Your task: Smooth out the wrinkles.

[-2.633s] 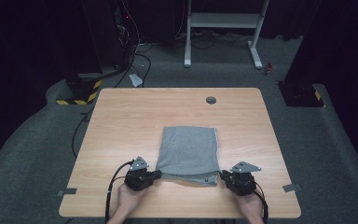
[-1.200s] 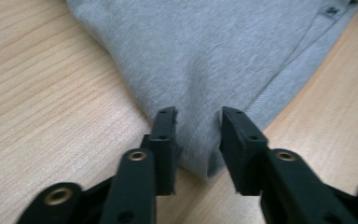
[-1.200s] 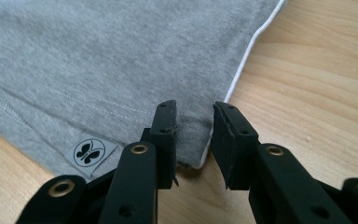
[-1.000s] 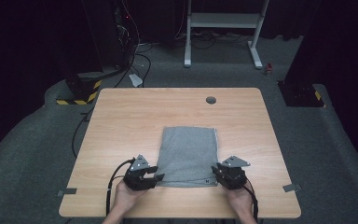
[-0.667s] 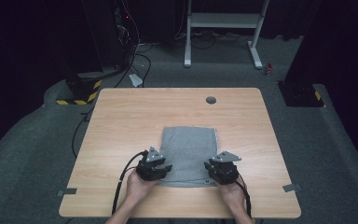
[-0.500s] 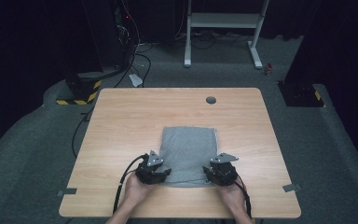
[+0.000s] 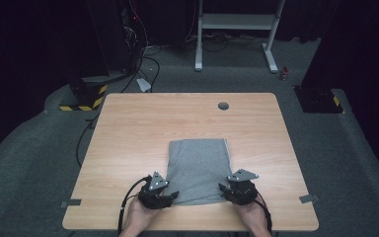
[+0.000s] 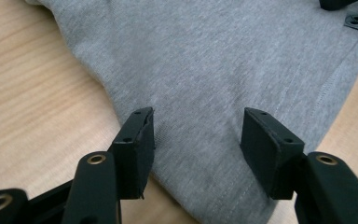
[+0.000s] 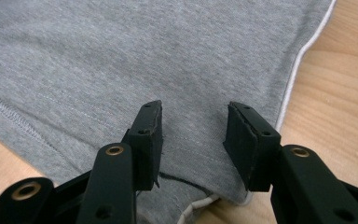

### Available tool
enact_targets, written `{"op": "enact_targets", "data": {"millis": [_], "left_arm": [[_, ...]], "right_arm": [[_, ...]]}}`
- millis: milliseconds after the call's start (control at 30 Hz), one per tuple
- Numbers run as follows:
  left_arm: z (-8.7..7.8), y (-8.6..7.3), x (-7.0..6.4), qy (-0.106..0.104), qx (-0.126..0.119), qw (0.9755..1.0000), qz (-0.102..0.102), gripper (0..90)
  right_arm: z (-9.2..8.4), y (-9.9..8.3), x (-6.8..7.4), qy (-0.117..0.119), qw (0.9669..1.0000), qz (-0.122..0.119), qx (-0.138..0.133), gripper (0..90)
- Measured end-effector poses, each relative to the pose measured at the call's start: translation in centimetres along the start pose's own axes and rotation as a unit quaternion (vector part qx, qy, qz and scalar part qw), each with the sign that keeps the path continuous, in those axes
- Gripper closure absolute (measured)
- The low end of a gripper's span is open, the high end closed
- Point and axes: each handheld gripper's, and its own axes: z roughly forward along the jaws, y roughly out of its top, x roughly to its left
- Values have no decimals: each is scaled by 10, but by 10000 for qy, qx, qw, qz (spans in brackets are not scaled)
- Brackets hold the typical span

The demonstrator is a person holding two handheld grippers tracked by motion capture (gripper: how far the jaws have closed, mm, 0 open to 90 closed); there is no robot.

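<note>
- Grey garment [image 7: 198, 170]: lies folded flat on the counter [image 7: 128, 143], near its front edge.
- Left claw [image 7: 167, 198], right claw [image 7: 225, 190]: at the garment's near corners, jaws just opening, gripping nothing.
- Remaining: likely another fold.

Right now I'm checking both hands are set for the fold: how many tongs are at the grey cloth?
2. The left tongs sit at the near left corner of the grey cloth; the right tongs sit at its near right corner. Both are open over the fabric.
</note>
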Motion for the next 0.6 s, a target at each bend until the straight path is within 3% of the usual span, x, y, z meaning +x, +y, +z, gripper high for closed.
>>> {"op": "enact_targets", "data": {"millis": [133, 200, 300, 433, 600], "left_arm": [[-4, 1, -3, -176, 87, 9997, -149, 453], [-7, 3, 0, -203, -25, 9995, -249, 454], [-11, 12, 13, -265, -254, 9977, -569, 449], [-14, 32, 30, -5, -342, 9973, -648, 439], [-7, 56, 65, 247, -368, 9923, -1158, 437]], "right_arm": [[-4, -3, 0, 75, 10000, -25, 31, 561], [-7, -3, 0, 122, 9999, 24, 63, 565], [-12, 1, -6, 154, 9998, 119, -97, 600], [-15, 13, -17, 32, 9990, 313, -329, 633], [-9, 36, -34, -121, 9969, 627, -461, 638]]}}
